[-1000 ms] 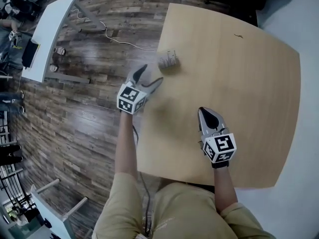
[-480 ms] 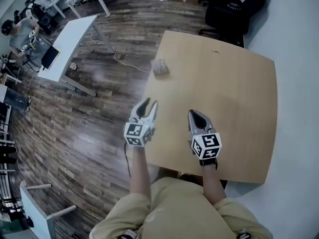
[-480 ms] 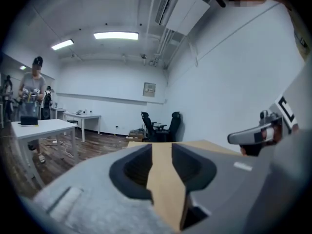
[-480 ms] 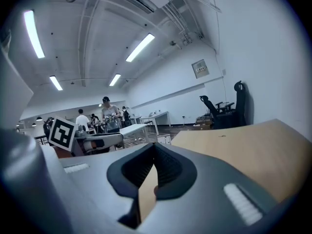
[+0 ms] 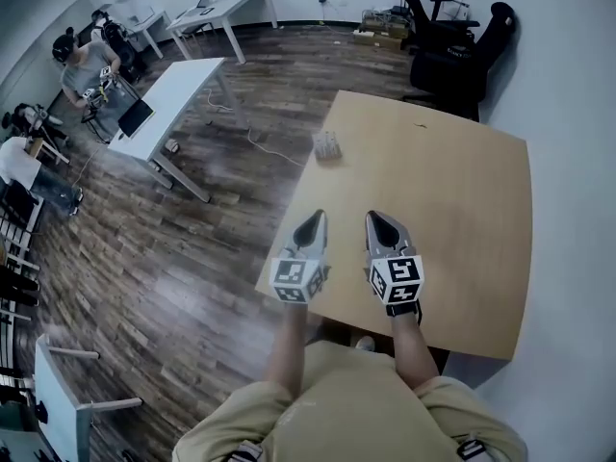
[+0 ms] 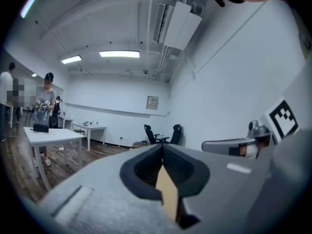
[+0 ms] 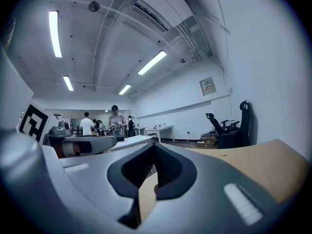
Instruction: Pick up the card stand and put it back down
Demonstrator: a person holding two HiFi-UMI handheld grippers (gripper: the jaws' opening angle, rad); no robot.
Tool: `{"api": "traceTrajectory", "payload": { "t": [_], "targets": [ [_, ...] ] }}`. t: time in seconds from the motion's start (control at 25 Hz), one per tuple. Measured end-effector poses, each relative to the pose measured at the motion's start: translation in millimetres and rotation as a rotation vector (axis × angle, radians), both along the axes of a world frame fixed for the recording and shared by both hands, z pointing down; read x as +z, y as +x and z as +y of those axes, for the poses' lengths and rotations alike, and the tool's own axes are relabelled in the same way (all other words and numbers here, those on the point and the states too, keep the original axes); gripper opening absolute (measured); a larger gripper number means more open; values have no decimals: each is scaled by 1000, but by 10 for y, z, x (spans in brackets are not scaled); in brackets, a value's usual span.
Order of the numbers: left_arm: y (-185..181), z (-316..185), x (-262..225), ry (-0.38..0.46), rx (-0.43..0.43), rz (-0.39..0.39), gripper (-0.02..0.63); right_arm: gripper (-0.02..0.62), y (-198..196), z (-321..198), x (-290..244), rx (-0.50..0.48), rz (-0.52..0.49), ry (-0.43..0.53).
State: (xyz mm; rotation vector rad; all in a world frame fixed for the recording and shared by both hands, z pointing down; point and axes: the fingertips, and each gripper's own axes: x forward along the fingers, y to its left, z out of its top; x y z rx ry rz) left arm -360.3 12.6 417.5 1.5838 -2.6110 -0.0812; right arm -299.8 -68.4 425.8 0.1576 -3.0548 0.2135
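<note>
The card stand (image 5: 327,145) lies well ahead of both grippers, nearer the left gripper (image 5: 314,221). Its jaws have just closed with nothing between them. The right gripper (image 5: 377,221) has its jaws together, also empty.

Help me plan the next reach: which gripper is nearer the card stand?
Left, slightly. The left gripper is over the table's left edge, almost straight in line with the card stand; the right gripper sits beside it, further right. Both are well short of it.

Small grey card stand (image 5: 328,145), upright (details blurred), near table's (image 5: 462,191) far-left edge
</note>
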Motion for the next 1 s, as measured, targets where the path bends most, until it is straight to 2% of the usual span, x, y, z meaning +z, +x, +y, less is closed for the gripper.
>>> {"api": "traceTrajectory", "payload": {
  "t": [0.12, 0.32, 0.68, 1.0],
  "targets": [
    [201, -22, -118, 4, -1, -39, 5, 5, 131, 53, -131, 0, -19, 27],
    [421, 5, -197, 22, 18, -55, 5, 5, 355, 67, -207, 24, -37, 42],
    [689, -19, -110, 12, 53, -39, 5, 5, 678, -45, -185, 71, -44, 38],
    [861, -148, 58, -50, 95, -8, 5, 5, 828, -108, -118, 81, -24, 41]
  ]
}}
